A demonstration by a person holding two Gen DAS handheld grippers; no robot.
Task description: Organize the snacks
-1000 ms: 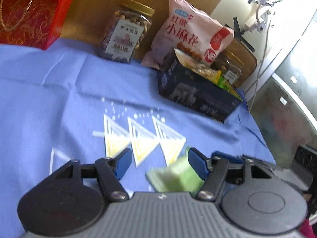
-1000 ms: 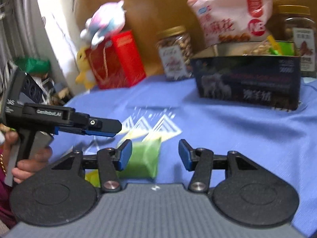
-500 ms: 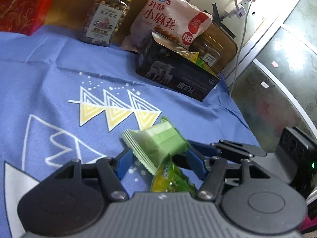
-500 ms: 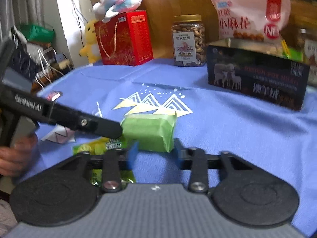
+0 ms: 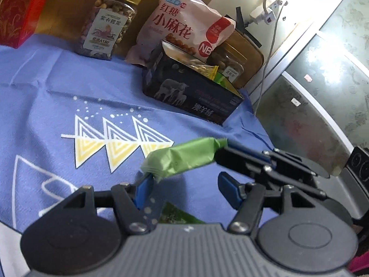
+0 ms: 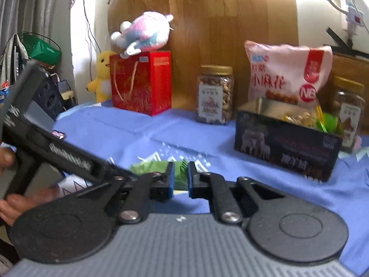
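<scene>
A green snack packet (image 5: 184,158) hangs just above the blue cloth (image 5: 46,87). My right gripper (image 6: 180,171) is shut on its right end; in the left wrist view it (image 5: 219,155) comes in from the right. The packet's (image 6: 150,167) other end overlaps my left gripper's left fingertip (image 5: 145,182) in the picture. My left gripper (image 5: 184,182) is open, with a yellow-green packet (image 5: 175,214) lying low between its fingers. A dark open box (image 5: 191,92) with several packets inside stands at the back right.
Behind the box (image 6: 286,147) stand a pink snack bag (image 5: 182,27) and two nut jars (image 5: 106,23) (image 6: 348,110). A red gift bag (image 6: 140,83) with plush toys (image 6: 143,32) is at the back left. The cloth's right edge (image 5: 256,124) drops off near a glass door.
The right gripper has shut on the green packet and raised it off the cloth, out from between the left gripper's fingers. The left gripper stays open in about the same place.
</scene>
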